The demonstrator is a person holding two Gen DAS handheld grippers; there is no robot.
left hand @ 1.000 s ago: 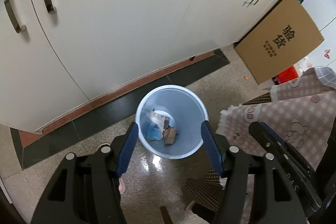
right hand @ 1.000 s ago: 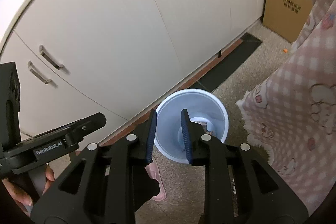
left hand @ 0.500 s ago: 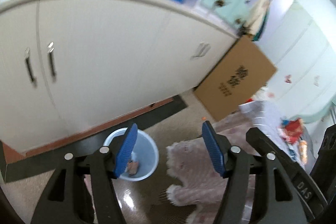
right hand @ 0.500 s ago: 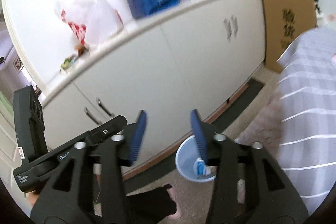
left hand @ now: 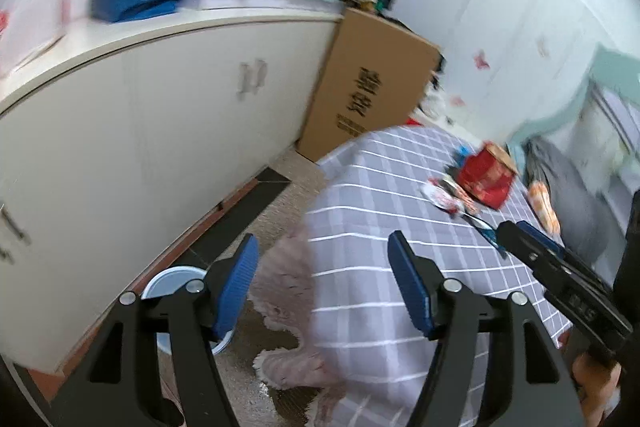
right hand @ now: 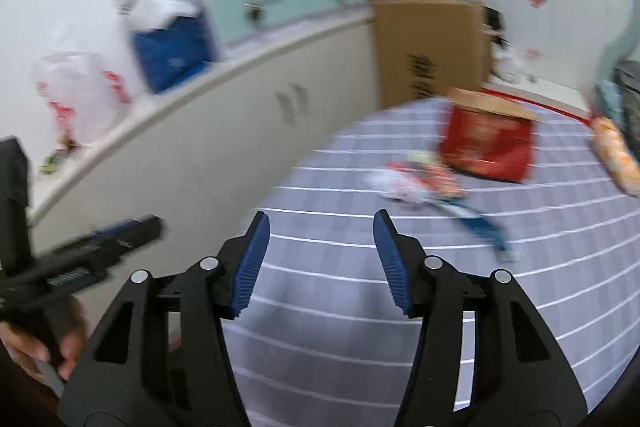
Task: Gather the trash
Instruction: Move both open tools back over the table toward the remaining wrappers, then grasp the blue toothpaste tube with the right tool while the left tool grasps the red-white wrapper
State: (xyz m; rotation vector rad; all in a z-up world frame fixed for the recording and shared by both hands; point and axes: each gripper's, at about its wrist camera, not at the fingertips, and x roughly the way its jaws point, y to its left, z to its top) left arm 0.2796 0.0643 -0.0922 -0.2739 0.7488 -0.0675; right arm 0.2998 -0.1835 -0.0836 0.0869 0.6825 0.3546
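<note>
Hovering empty and spread, left claw (left hand: 322, 277) and right claw (right hand: 320, 259), jaws just opening, risk scattering wrappers (right hand: 420, 183) off the surface (right hand: 360, 307).

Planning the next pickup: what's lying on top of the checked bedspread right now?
On the bedspread: a red box, crumpled wrappers, a blue wrapper. Blur hides details.

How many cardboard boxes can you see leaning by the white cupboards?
1. The brown cardboard box stands at the far end of the white cupboards, behind the checked bedcover. Others may hide behind it.
</note>
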